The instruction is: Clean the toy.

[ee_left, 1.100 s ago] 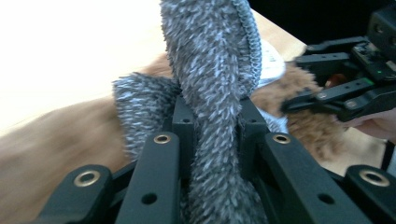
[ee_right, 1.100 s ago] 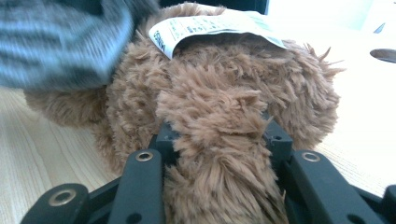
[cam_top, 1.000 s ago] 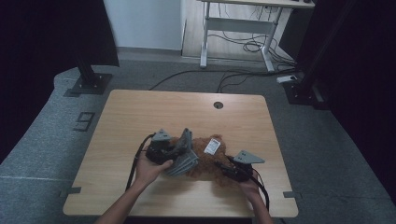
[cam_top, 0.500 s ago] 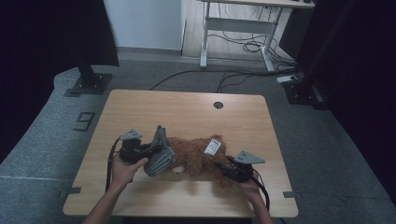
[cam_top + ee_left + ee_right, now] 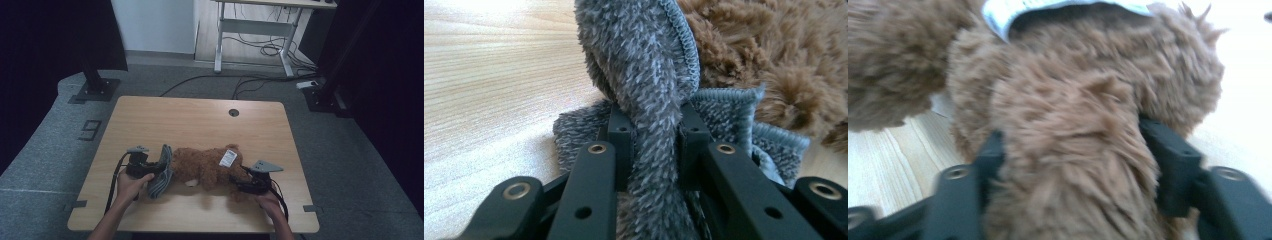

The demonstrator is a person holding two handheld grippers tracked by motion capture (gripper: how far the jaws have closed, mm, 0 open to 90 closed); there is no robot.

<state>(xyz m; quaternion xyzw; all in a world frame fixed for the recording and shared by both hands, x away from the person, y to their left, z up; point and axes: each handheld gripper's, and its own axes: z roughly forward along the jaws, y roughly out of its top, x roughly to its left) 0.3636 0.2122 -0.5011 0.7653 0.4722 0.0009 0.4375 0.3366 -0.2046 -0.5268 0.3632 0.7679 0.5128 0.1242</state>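
**Hands and grippers, both low at the near edge**

Left gripper [image 5: 150, 170]: held in left hand [image 5: 131, 185], jaws clamped tight. Right gripper [image 5: 240, 184]: held in right hand [image 5: 268, 202], jaws just been opening, wide, brown plush between them.

1. Setting: lab or recording studio room, set up for tabletop trials.
2. Centre: bare wooden table [image 5: 200, 125] with cable grommet [image 5: 233, 112], on grey carpet [image 5: 50, 150].
3. At 12 o'clock: white-framed desk [image 5: 255, 25] with loose cables [image 5: 260, 50] beneath.
4. At 10 and 2 o'clock: black stand bases [image 5: 92, 90], dark curtains [image 5: 45, 50].
5. At 9 o'clock: numeral marker [image 5: 90, 130] on the floor.
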